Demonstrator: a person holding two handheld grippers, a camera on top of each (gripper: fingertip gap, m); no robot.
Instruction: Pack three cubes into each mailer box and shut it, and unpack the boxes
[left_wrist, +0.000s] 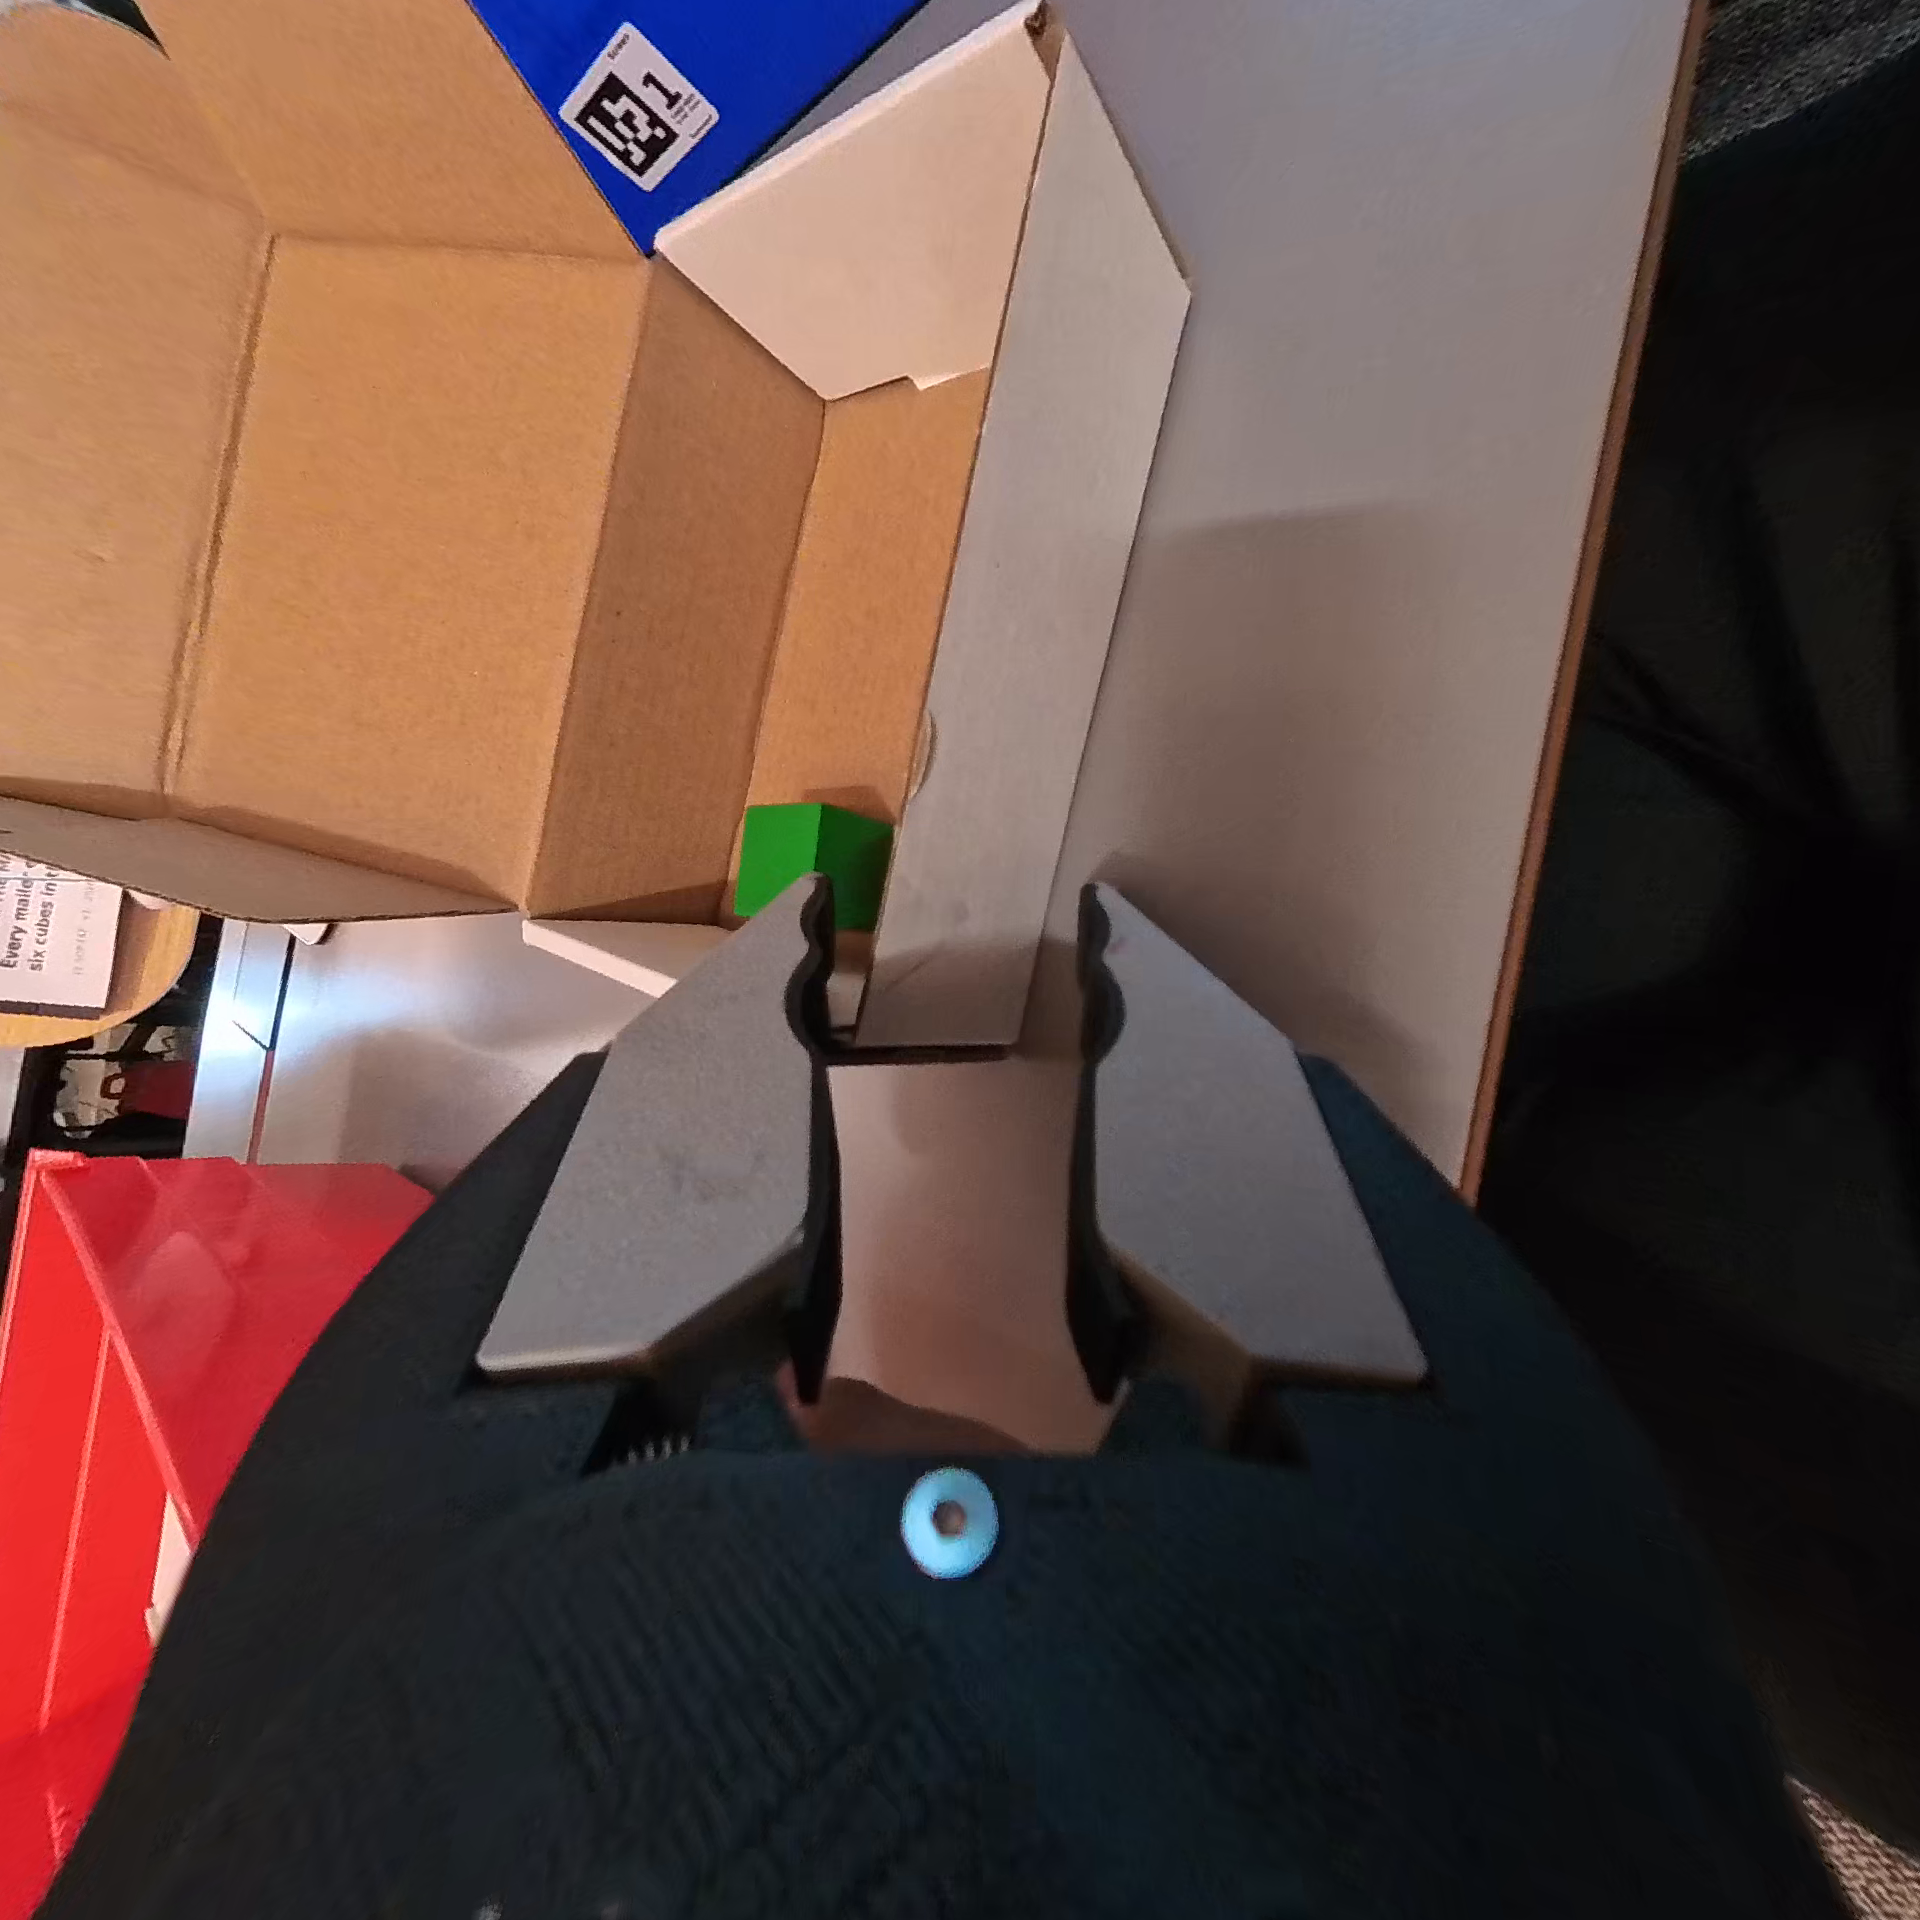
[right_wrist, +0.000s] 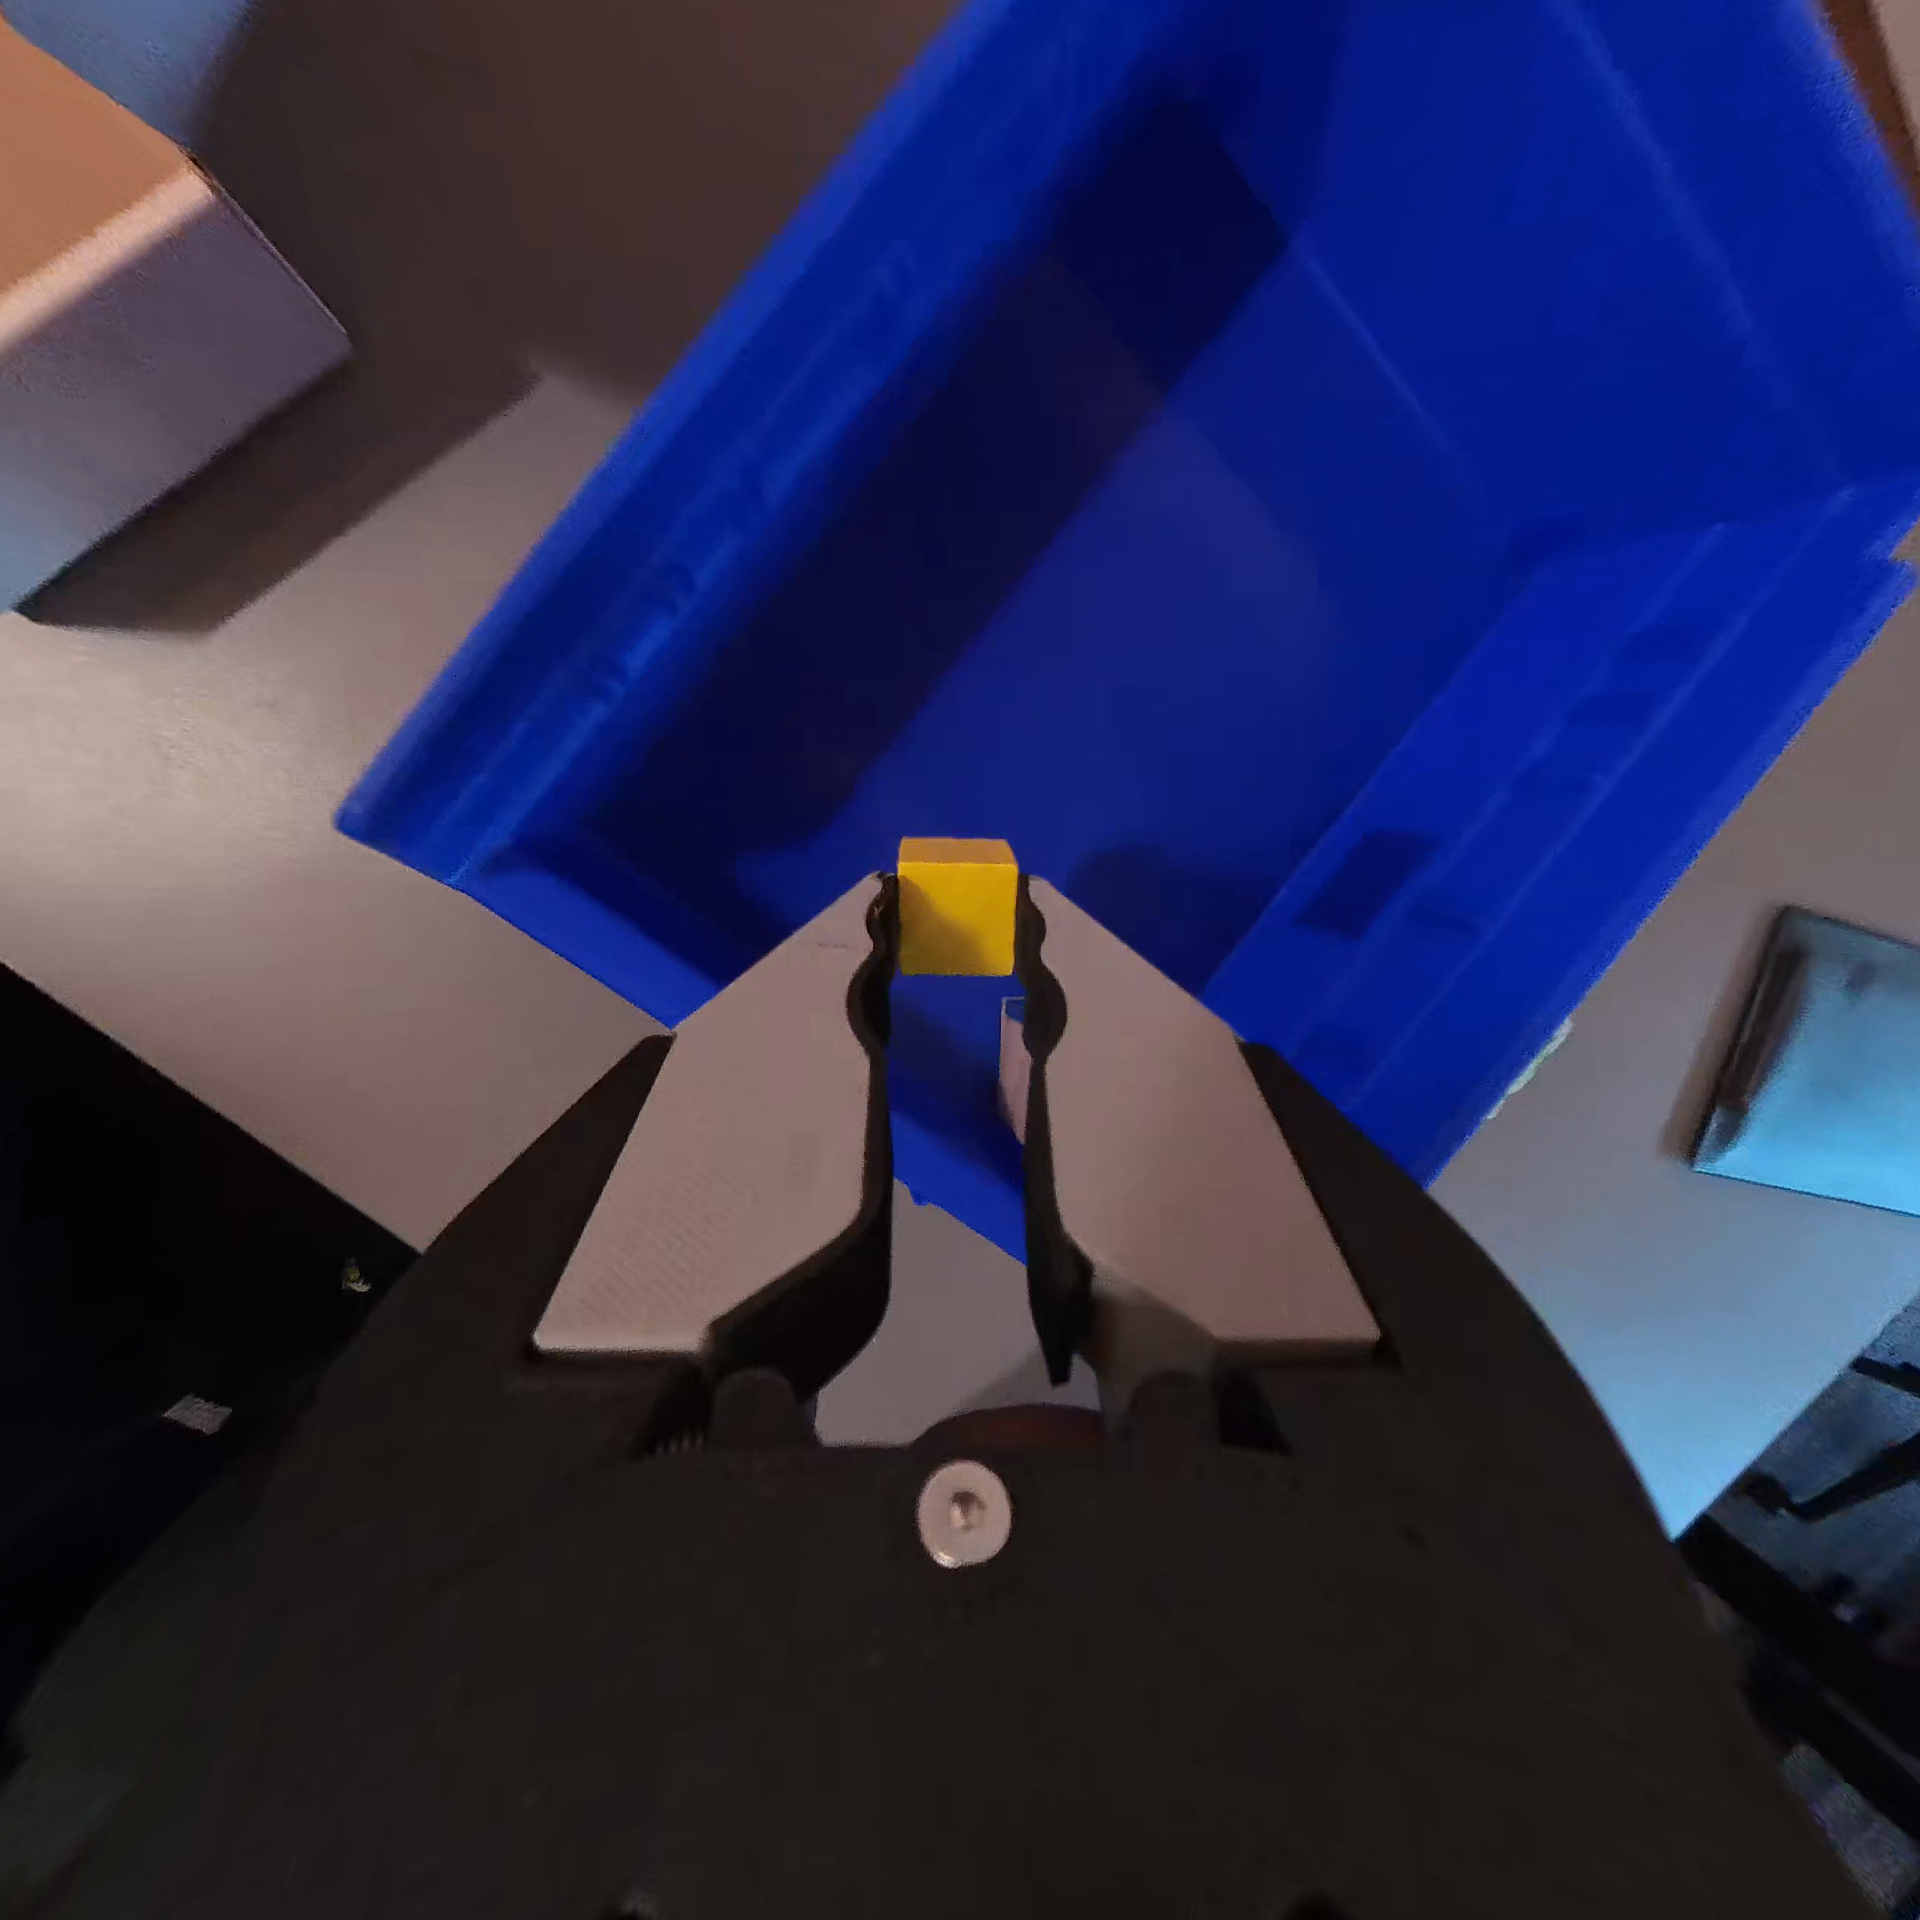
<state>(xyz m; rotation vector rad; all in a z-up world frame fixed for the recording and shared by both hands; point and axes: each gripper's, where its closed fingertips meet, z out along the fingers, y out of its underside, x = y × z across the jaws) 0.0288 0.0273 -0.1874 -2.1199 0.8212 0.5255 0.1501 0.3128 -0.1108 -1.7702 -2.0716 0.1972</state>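
Observation:
In the left wrist view an open cardboard mailer box (left_wrist: 416, 540) lies on the white table, brown inside, white outside. A green cube (left_wrist: 816, 862) sits in its near corner. My left gripper (left_wrist: 956, 935) is open and empty, its jaws standing either side of the box's white side wall (left_wrist: 1039, 623). In the right wrist view my right gripper (right_wrist: 954, 909) is shut on a yellow cube (right_wrist: 954, 914) and holds it over the near end of a blue plastic bin (right_wrist: 1195, 520). I see nothing else inside the bin.
A red bin (left_wrist: 125, 1455) stands at the lower left of the left wrist view, and the blue bin's corner (left_wrist: 748, 73) bears a tag sticker. The table edge (left_wrist: 1579, 623) runs along the right. A box corner (right_wrist: 125, 343) and a dark flat object (right_wrist: 1818, 1070) flank the blue bin. There is about 35 cm between the tips of the two grippers.

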